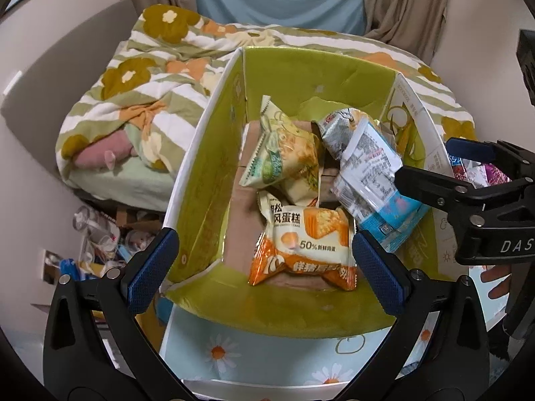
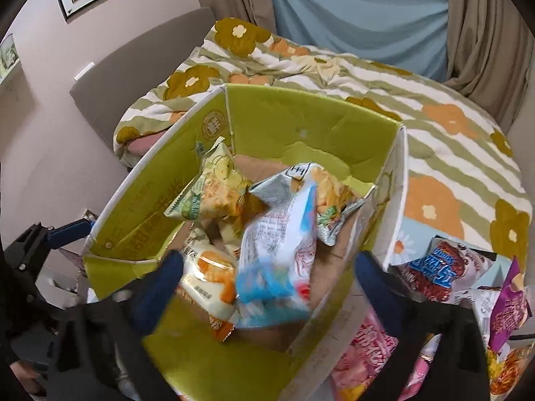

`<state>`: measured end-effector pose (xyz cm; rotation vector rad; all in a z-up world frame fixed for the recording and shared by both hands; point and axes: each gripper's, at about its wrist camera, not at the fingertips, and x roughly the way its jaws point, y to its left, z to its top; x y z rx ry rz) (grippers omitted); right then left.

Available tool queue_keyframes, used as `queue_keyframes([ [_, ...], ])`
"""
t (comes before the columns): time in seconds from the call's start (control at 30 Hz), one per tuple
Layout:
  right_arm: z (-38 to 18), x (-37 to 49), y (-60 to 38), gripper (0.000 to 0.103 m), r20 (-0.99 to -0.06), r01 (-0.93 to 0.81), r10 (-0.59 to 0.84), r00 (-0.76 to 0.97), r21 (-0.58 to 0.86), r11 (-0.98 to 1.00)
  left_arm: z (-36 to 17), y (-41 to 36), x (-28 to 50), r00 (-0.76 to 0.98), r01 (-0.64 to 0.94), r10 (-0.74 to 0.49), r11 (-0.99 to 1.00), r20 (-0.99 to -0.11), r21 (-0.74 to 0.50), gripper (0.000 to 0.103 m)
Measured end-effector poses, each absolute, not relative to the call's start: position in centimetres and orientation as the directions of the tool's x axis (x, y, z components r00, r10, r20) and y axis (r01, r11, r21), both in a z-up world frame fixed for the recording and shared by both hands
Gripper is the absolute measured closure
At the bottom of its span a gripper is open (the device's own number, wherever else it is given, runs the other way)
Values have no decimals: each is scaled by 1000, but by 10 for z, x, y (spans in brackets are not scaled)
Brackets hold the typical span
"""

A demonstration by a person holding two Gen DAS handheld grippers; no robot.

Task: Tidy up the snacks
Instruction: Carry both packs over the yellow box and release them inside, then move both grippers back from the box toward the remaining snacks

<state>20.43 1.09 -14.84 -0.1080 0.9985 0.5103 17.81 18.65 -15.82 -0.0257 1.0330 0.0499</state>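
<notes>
Hovering over the near-left corner of the green-lined carton [image 1: 207,153]: left gripper [image 1: 264,267], jaws spread wide and pinching nothing, pointing steeply down with the orange chiffon cake packet [image 1: 301,244] lying flat on the carton floor directly between and beyond its pads. Leaning against the far-left wall, further in: a pale yellow biscuit packet [image 1: 284,153]. Resting toward the carton's right wall: a silver-backed snack bag [image 1: 337,127], and slanting across it a white-and-blue snack packet [image 1: 371,180], long axis running from the far right wall down toward the near middle.

Reaching in over the carton's right wall: right gripper [image 2: 267,287], jaws spread as wide as they go, the white-and-blue snack packet [image 2: 281,260] blurring between the pads, apparently untouched by either and dropping onto the pile. Waiting outside the carton, on the daisy-print tabletop [image 1: 234,351] just beyond its right wall: loose packets, among them a red-and-blue one [image 2: 438,270], a purple one [image 2: 511,304] and a pink one [image 2: 371,351], all on the right gripper's side and well away from the left. Judging by that: right hand nearer for the coming pick, swinging rightward over the wall.
</notes>
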Motion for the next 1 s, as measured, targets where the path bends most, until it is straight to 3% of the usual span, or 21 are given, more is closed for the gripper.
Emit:
queue_keyframes([
  [0.57,-105,171,-13,0,-783,-401,369,500,168,900,-118,180,155,574,-23,10,1000,-819,-4,0],
  [1.0,-59,101,-98,0,-733,-181,242,636,163,970,-80,117,140,628,191,-163,980,-761,-52,0],
])
